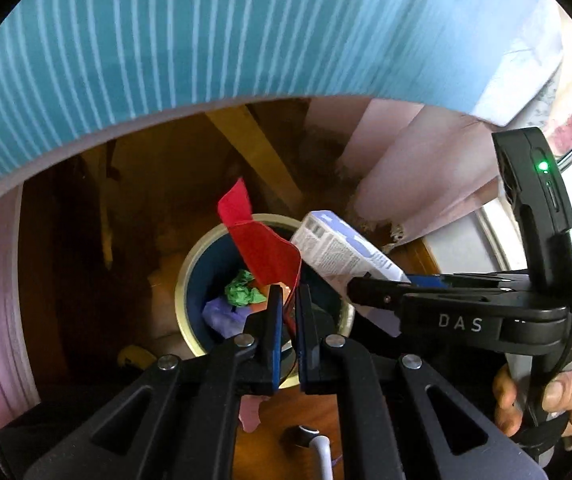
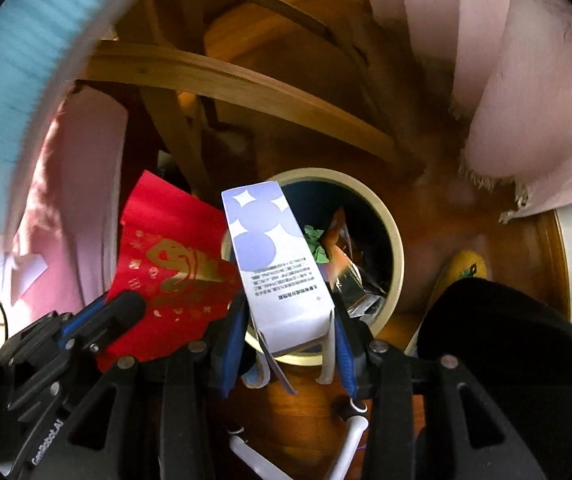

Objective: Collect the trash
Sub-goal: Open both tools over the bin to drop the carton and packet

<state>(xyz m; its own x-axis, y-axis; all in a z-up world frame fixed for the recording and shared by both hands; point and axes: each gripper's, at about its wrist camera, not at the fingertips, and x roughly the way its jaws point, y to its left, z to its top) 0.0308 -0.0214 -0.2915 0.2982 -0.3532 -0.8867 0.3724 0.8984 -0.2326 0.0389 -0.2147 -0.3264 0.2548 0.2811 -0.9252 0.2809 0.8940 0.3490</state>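
Note:
A round bin [image 1: 184, 280] [image 2: 394, 248] with a cream rim stands on the wooden floor below both grippers; green, purple and foil scraps lie inside it. My left gripper [image 1: 289, 300] is shut on a red envelope [image 1: 264, 254] with gold print [image 2: 166, 264], held over the bin's mouth. My right gripper [image 2: 290, 332] is shut on a white and lilac carton [image 2: 278, 264], also above the bin. In the left wrist view the carton [image 1: 338, 252] and the right gripper [image 1: 360, 288] come in from the right, held by a person's hand [image 1: 566, 392].
A table with a blue striped cloth [image 1: 206, 40] overhangs the bin. Wooden chair legs [image 2: 222, 76] and pink fabric [image 2: 526, 120] surround it. A yellow slipper [image 2: 460, 272] and a dark trouser leg [image 2: 506, 340] are at the right. White cables [image 2: 346, 440] lie on the floor.

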